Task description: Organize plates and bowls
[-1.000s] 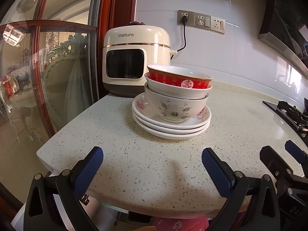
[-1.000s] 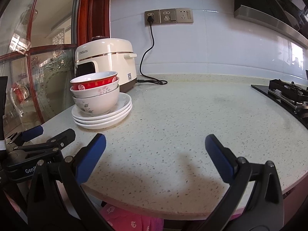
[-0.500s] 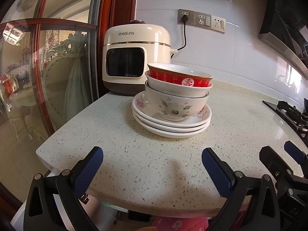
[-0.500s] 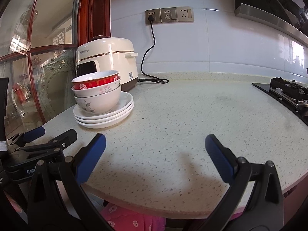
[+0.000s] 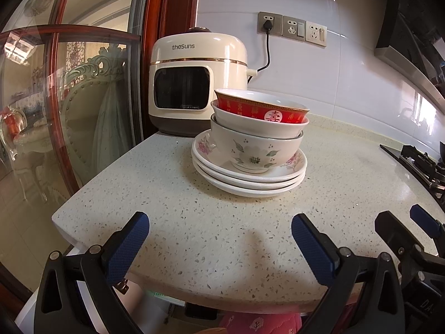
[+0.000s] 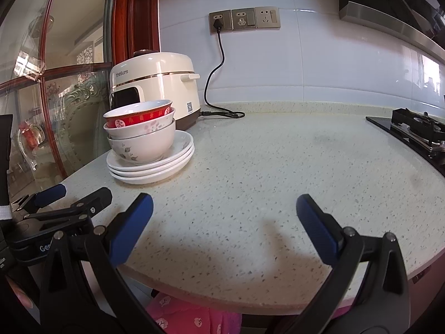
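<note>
I have both claws hanging at the near edge of the speckled countertop (image 5: 347,178), each with its blue pads spread wide and nothing between them. The left gripper (image 5: 219,239) looks straight at the pile; the right gripper (image 6: 224,221) sits just beside it and faces the bare middle of the counter.

Over the last second very little has changed. In the left view the pile has grown slightly and slid a touch lower, so I read that as my left claw creeping toward it. The right view has barely shifted. Neither claw has opened or closed, and the crockery has not moved.

The task's things all sit together on the far left of the counter, just in front of the cream rice cooker (image 5: 197,80). Three plates (image 5: 250,179) lie stacked flat, and three bowls nest on top of them: a floral bowl (image 5: 254,147) at the bottom, a white bowl (image 5: 258,126) in it, and the red bowl (image 5: 262,108) uppermost, tilted a little in its seat.

So I judge I am at the approach stage, with nothing gripped yet. The pile already looks tidy, so either sorting is done or I am about to unstack it, most likely starting with the red bowl. The gas hob (image 6: 417,130) lies well apart on the right.
</note>
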`<state>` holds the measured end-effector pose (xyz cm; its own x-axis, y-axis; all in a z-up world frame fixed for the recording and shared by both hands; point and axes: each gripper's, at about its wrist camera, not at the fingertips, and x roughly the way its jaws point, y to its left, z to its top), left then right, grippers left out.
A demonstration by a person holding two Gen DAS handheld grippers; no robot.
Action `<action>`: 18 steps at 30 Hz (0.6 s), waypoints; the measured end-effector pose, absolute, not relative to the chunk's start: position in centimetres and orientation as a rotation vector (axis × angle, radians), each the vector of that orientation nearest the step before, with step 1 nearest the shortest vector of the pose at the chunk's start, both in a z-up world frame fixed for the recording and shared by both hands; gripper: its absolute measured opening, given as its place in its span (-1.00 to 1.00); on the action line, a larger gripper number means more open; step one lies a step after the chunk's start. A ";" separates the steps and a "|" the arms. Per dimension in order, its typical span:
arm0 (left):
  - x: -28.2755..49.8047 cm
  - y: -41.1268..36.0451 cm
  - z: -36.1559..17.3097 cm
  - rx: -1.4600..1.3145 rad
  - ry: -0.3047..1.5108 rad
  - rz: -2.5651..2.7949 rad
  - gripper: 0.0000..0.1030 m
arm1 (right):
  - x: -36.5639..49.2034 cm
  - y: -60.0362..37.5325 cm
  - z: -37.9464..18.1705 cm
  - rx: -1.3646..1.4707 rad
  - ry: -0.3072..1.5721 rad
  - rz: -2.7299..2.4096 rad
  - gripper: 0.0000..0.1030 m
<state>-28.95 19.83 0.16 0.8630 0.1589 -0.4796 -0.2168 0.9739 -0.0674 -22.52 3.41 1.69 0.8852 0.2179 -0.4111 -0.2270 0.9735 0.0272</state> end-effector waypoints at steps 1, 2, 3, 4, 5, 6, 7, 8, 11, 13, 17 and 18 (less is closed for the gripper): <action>-29.0 19.8 0.1 -0.120 0.492 0.198 1.00 | -22.5 3.4 1.7 -0.021 0.425 0.232 1.00; -29.0 19.8 0.1 -0.120 0.491 0.200 1.00 | -22.5 3.4 1.7 -0.021 0.426 0.232 1.00; -29.0 19.8 0.1 -0.120 0.490 0.201 1.00 | -22.5 3.4 1.7 -0.021 0.427 0.233 1.00; -29.0 19.8 0.1 -0.120 0.490 0.201 1.00 | -22.5 3.4 1.6 -0.020 0.428 0.234 1.00; -29.0 19.9 0.1 -0.120 0.490 0.199 1.00 | -22.5 3.4 1.6 -0.019 0.428 0.235 1.00; -29.0 19.8 0.0 -0.120 0.489 0.200 1.00 | -22.5 3.4 1.6 -0.019 0.429 0.236 1.00; -29.0 19.8 0.0 -0.120 0.488 0.201 1.00 | -22.5 3.4 1.6 -0.018 0.431 0.235 1.00; -29.1 19.8 0.0 -0.119 0.487 0.202 1.00 | -22.5 3.4 1.6 -0.018 0.432 0.235 1.00; -29.1 19.8 0.1 -0.117 0.482 0.206 1.00 | -22.5 3.5 1.6 -0.020 0.432 0.237 1.00; -29.1 19.8 0.2 -0.115 0.479 0.209 1.00 | -22.6 3.5 1.5 -0.021 0.433 0.237 1.00; -29.1 19.7 0.3 -0.116 0.476 0.214 1.00 | -22.5 3.5 1.4 -0.020 0.437 0.238 1.00; -29.1 19.7 0.3 -0.115 0.476 0.215 1.00 | -22.5 3.5 1.4 -0.020 0.439 0.239 1.00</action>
